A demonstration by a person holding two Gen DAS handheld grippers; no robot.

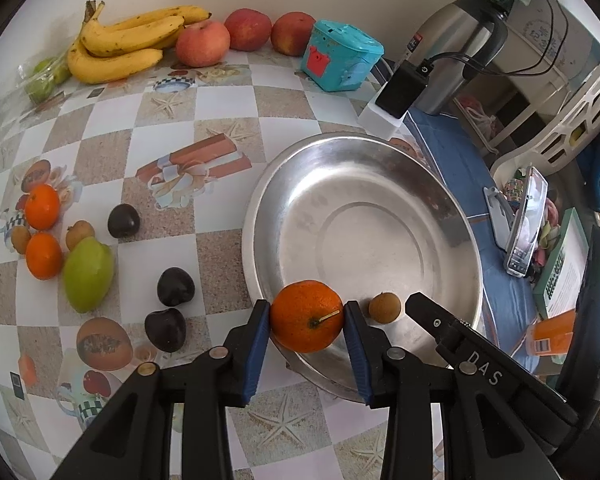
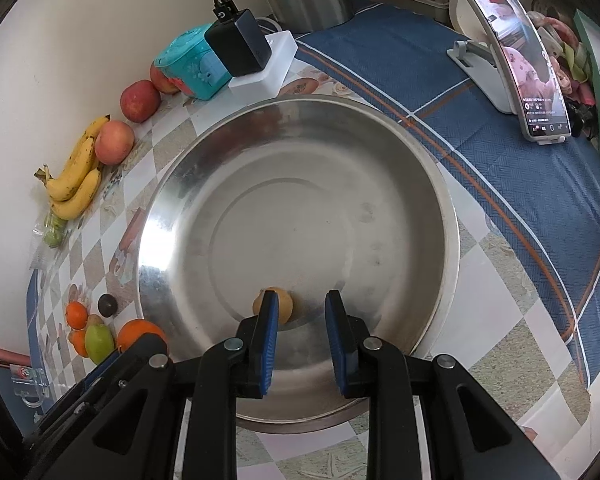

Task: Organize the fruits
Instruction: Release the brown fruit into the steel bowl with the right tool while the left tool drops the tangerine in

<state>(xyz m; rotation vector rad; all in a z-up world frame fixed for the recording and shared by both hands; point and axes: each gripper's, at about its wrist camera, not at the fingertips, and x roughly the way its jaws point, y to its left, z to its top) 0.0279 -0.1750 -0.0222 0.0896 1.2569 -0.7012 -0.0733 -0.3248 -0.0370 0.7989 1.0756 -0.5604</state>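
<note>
Left wrist view: the left gripper has its blue pads against both sides of an orange tangerine, stem facing the camera, over the near rim of the steel bowl. A small brown fruit lies inside the bowl just right of the tangerine. The right gripper's black finger shows beside it. On the checkered tablecloth to the left lie two more tangerines, a green mango and three dark plums. Bananas and three apples sit along the wall, beside a teal box.

Right wrist view: the right gripper hangs over the near part of the steel bowl, its blue pads drawn in to their narrowest with nothing gripped between them. The small brown fruit rests on the bowl floor, partly hidden behind the left pad. The held tangerine shows at lower left. A phone on a stand stands on the blue cloth.
</note>
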